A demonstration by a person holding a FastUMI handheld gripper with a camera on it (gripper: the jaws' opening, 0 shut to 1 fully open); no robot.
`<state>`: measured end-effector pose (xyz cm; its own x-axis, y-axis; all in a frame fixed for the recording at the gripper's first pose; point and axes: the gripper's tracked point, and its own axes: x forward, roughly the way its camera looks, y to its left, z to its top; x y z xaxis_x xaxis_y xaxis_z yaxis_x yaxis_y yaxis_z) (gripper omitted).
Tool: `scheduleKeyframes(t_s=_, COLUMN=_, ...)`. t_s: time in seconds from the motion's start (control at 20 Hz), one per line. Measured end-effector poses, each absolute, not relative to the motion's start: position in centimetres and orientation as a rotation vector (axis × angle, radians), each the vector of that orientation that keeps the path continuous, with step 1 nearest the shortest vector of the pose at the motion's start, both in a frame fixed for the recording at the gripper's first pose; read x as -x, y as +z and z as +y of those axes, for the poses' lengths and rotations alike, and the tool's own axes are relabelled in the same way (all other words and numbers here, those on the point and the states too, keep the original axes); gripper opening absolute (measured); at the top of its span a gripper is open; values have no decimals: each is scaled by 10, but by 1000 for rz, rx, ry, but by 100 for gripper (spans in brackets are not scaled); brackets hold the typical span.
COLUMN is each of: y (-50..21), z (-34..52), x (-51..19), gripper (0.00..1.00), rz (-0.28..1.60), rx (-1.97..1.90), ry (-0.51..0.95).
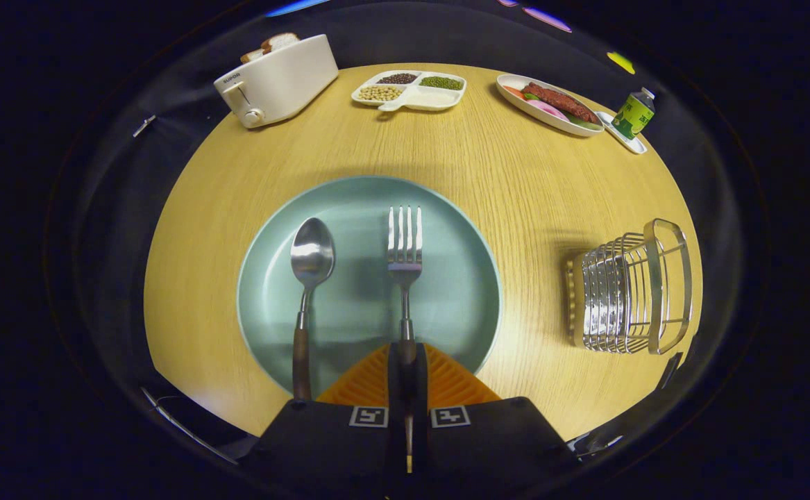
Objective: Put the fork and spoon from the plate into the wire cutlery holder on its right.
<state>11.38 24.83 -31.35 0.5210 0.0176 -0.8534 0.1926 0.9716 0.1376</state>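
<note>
A pale green plate (446, 305) lies on the wooden table just ahead of my fingers. On it a spoon (309, 271) with a dark wooden handle lies left of a fork (405, 257). The fork's handle runs back between my two fingers, and my gripper (406, 357) is shut on that handle, over the plate's near rim. The fork's tines point away from me. To the right of the plate stands the wire cutlery holder (630, 295), upright with nothing in it.
At the table's far side stand a white toaster (276, 83) with bread in it, a divided dish (410, 90) of beans, an oval plate (550, 104) of food and a small green bottle (634, 113) on a tray.
</note>
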Motion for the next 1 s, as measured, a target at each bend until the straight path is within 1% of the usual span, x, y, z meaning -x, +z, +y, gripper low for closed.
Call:
scheduleKeyframes(t_s=0.25, y=-249, z=244, x=-98, gripper=8, rz=948, rx=-226, ry=2)
scheduleKeyframes(t_s=0.35, y=-221, z=212, x=-81, gripper=8, rz=945, rx=-146, ry=22)
scheduleKeyframes(t_s=0.5, y=-196, z=158, x=-53, gripper=8, rz=1003, rx=-101, ry=22)
scheduleKeyframes(t_s=0.7, y=-190, z=89, x=-21, gripper=8, rz=1161, rx=-75, ry=5)
scheduleKeyframes(t_s=1.0, y=-211, z=48, x=15, gripper=7, rz=1494, rx=28, ry=69)
